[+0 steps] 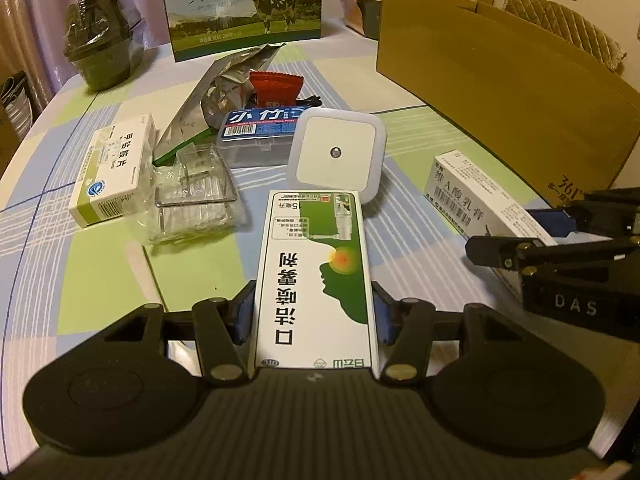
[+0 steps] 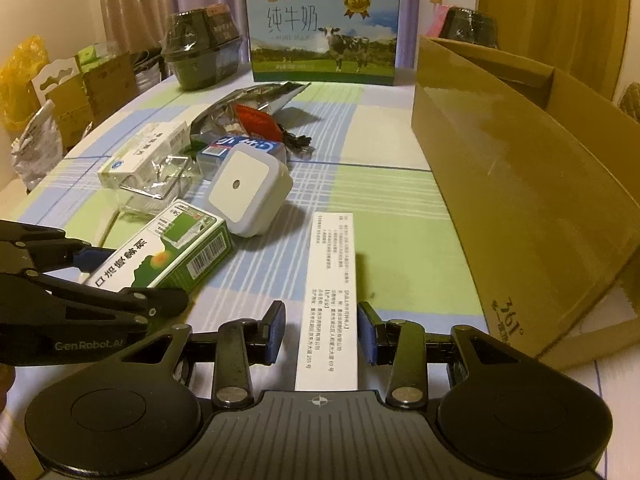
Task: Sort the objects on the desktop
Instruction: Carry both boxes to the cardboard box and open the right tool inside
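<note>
The left tongs [image 1: 314, 312] are closed on the near end of a green-and-white spray box [image 1: 316, 276], blue pads pressed against both long sides. The box's long axis runs straight out along the fingers, pointing away toward the white night light [image 1: 338, 154] just beyond its far end. From the right wrist view the same box [image 2: 168, 254] sits to the left, with the left tongs' fingers on it.

The right tongs [image 2: 322, 332] stand open around the near end of a long white cream box [image 2: 330, 300], which lies flat on the tabletop [image 2: 380, 184]. Its long axis also runs near-to-far, in line with the fingers, and a gap shows between each pad and the box's side, so nothing is gripped yet.

The relation that matters next, I judge, is the big cardboard box [image 2: 520, 184] standing open on the right, near the right tongs and well apart from the left ones. The cream box lies just left of its wall, so the right hand is the nearer one: closing squarely across the narrow width should suit, then a lift rightward over the wall. The spray box would have farther to travel across.
</note>
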A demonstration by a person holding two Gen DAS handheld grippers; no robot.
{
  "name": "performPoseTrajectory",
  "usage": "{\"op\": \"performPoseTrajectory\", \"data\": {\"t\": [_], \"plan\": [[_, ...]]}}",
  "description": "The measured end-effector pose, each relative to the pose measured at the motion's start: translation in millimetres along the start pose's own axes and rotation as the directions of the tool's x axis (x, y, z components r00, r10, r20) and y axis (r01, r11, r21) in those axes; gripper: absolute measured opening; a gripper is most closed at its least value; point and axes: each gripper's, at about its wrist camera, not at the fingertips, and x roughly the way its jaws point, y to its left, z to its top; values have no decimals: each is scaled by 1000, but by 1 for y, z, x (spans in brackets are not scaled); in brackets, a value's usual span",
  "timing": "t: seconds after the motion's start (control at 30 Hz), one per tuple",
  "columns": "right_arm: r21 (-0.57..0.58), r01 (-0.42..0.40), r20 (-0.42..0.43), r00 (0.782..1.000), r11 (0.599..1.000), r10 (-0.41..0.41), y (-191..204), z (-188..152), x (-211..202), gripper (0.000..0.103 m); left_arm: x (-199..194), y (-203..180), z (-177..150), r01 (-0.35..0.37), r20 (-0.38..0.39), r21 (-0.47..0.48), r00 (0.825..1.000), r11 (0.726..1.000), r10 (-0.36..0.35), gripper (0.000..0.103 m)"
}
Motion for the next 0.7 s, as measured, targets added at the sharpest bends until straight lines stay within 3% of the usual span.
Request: {"op": "performPoseTrajectory", "data": {"t": [0.1, 0.13, 0.7], "plan": [[10, 0, -14, 1000, 1000, 0, -1, 1, 4, 34, -1, -2, 0, -5, -6, 6, 1000, 1000, 5, 51], [9, 6, -19, 1000, 1000, -6, -1, 1, 6, 23, -1, -2, 0, -5, -8, 6, 1000, 1000, 5, 51], [50, -1, 83, 997, 999, -3, 3, 3, -39, 23, -43, -6, -3, 10, 44, 7, 999, 1000, -11, 51]]}}
